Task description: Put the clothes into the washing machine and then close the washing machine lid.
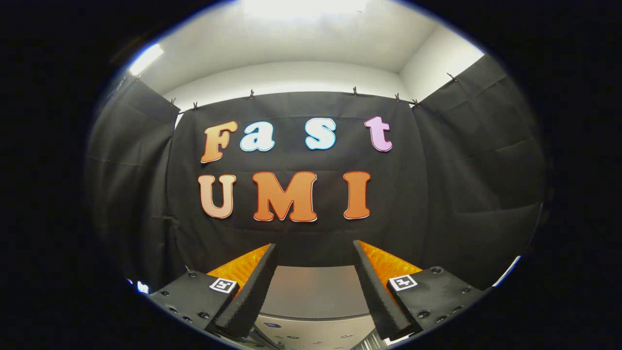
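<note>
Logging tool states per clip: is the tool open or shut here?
Open. The tool holds its fingers wide apart with nothing between them, the grey surface showing through the gap.

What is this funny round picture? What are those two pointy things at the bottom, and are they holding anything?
A camera rides on a hand-held grabbing tool and looks forward, and its lens bends everything round. The two pointy things are the fingers of the gripper, which a person carries. They are spread apart, with nothing between them. Seen between them and lower down is a flat grey surface, probably the top of the washing machine, though I can't be sure. Beyond hangs the booth's black cloth wall, with a white ceiling above.
</note>
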A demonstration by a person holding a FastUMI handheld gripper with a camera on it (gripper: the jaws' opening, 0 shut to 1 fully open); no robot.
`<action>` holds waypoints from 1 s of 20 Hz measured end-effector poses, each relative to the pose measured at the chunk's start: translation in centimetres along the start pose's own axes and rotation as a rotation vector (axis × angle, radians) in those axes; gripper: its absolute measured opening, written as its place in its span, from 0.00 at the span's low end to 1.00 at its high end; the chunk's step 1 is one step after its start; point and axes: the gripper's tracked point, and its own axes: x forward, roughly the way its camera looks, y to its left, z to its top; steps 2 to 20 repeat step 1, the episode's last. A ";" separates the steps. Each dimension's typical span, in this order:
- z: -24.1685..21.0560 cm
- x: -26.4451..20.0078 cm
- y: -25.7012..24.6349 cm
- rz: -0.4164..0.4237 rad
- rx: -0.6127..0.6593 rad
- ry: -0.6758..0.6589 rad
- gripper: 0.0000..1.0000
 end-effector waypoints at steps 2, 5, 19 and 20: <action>-0.3 -0.2 -0.1 -0.004 0.004 0.004 0.98; -0.3 -0.2 -0.1 -0.004 0.004 0.004 0.98; -0.3 -0.2 -0.1 -0.004 0.004 0.004 0.98; -0.3 -0.2 -0.1 -0.004 0.004 0.004 0.98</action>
